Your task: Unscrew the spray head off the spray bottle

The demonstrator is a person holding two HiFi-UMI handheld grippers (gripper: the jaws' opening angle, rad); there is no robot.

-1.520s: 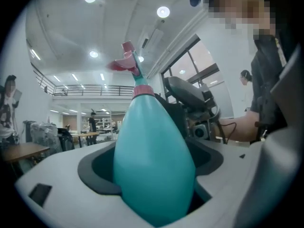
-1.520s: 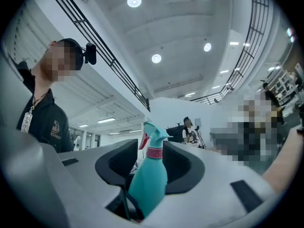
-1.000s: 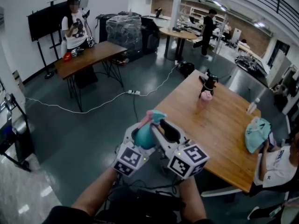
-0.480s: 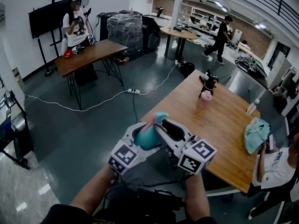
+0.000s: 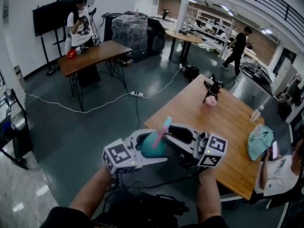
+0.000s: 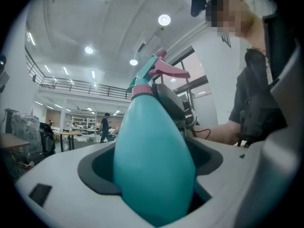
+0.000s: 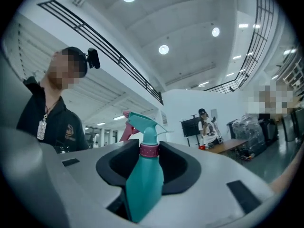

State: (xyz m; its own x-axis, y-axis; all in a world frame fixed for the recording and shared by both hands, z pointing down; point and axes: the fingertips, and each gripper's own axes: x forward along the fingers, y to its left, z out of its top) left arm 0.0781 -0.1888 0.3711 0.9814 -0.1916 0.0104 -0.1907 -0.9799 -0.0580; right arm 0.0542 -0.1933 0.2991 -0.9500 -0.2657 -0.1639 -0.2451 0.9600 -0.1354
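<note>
Holding the spray bottle (image 6: 152,165) up in the air between both tools, you are off the near corner of the wooden table (image 5: 223,122), with floor below. Left gripper (image 5: 148,150): jaws pinched on the fat teal body, bottle tilted. Right gripper (image 5: 175,136): jaws have just been closing, with the neck between them, and now they clamp at the pink collar (image 7: 148,150) under the spray head (image 7: 142,122). You can't tell whether the pads bite the collar itself or the teal neck just below it.

Step, as judged: grip set, twist about to start, head still on.

What could go wrong:
- If the right pads sit on the neck and not the collar, your twist turns the whole bottle and nothing unscrews.
- The body is smooth and tapered, so it may spin or creep out of the left jaws once torque comes on.
- Squeezing harder to stop that may dent the soft wall.
- The pink trigger (image 6: 168,71) sticks out near the right tool; a bump could fire a spray. Contents can't be seen.
- Nothing is under the bottle, so any slip means a drop to the floor.
</note>
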